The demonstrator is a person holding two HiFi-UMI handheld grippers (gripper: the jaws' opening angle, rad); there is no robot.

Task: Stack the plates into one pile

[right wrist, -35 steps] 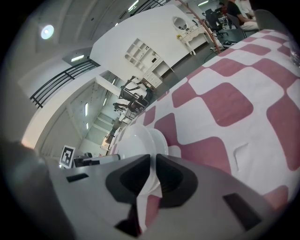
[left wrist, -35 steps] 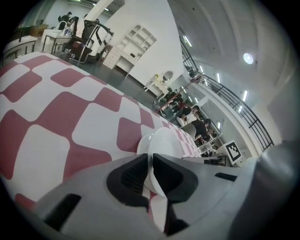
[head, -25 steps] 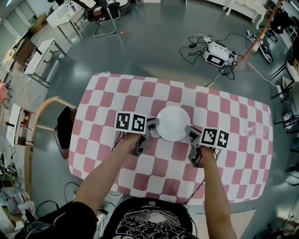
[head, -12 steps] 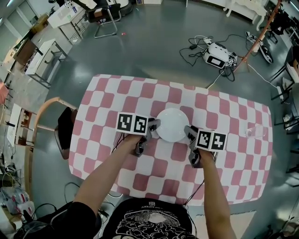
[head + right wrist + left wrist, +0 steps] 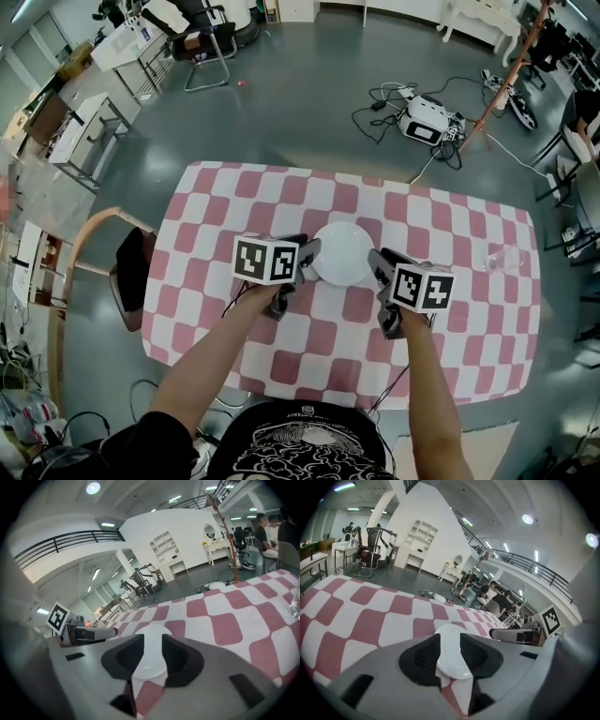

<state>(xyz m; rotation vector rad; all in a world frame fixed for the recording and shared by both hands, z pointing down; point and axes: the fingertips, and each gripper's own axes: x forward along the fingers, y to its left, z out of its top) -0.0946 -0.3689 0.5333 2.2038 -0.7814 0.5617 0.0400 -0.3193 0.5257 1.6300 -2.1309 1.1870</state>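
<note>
Pile (image 5: 344, 253): white, lying flat.
Left gripper (image 5: 309, 249): 9 o'clock of pile; jaws just opened, pinching nothing.
Right gripper (image 5: 376, 262): 3 o'clock; jaws just opened, likewise empty.
Retreat: lift both evenly, clear of rim.

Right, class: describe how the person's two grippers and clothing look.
The left gripper and right gripper are grey, with black ribbed fingers; each carries a white cube with black square markers. The person wears a black T-shirt with a white print.

The round white plate (image 5: 344, 253) is lying in the middle of the pink-checked bench (image 5: 450, 328). The left gripper (image 5: 309, 251) is hovering just left of it and the right gripper (image 5: 381, 264) just right. A clear cup (image 5: 503, 258) is standing well apart to the right.
</note>
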